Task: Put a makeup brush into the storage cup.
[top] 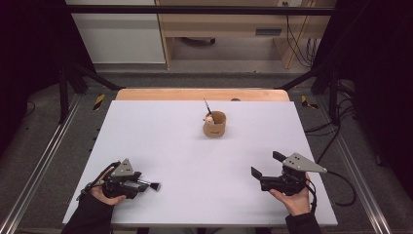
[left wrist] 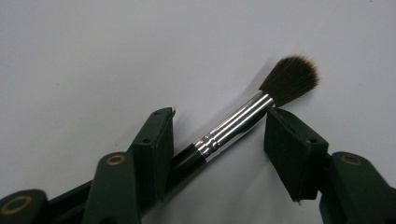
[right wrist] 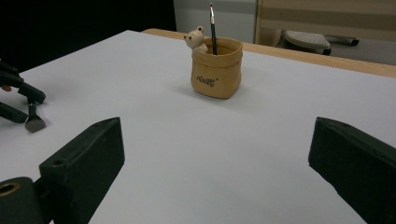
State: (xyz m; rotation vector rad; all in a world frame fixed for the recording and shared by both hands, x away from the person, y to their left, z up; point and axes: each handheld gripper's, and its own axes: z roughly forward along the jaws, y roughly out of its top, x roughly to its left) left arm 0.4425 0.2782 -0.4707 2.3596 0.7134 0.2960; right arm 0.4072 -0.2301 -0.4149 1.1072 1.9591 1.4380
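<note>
Left gripper [top: 146, 184], nearest the viewer at the counter's [top: 195, 156] near-left corner: its fingers [left wrist: 156, 140] stand partly spread on either side of a makeup brush [left wrist: 243, 119] that lies flat on the white surface, silver ferrule between them, dark bristles beyond the tips; the right finger's corner sits at the ferrule, whether pressing I cannot tell. Right gripper [top: 265, 170], near-right corner, resting in the hand: fingers [right wrist: 84, 163] spread wide with nothing between. Tan cup [top: 215, 125] with a small bear figure [right wrist: 195, 38], mid-counter toward the far edge, holding one thin upright brush [right wrist: 213, 28]
</note>
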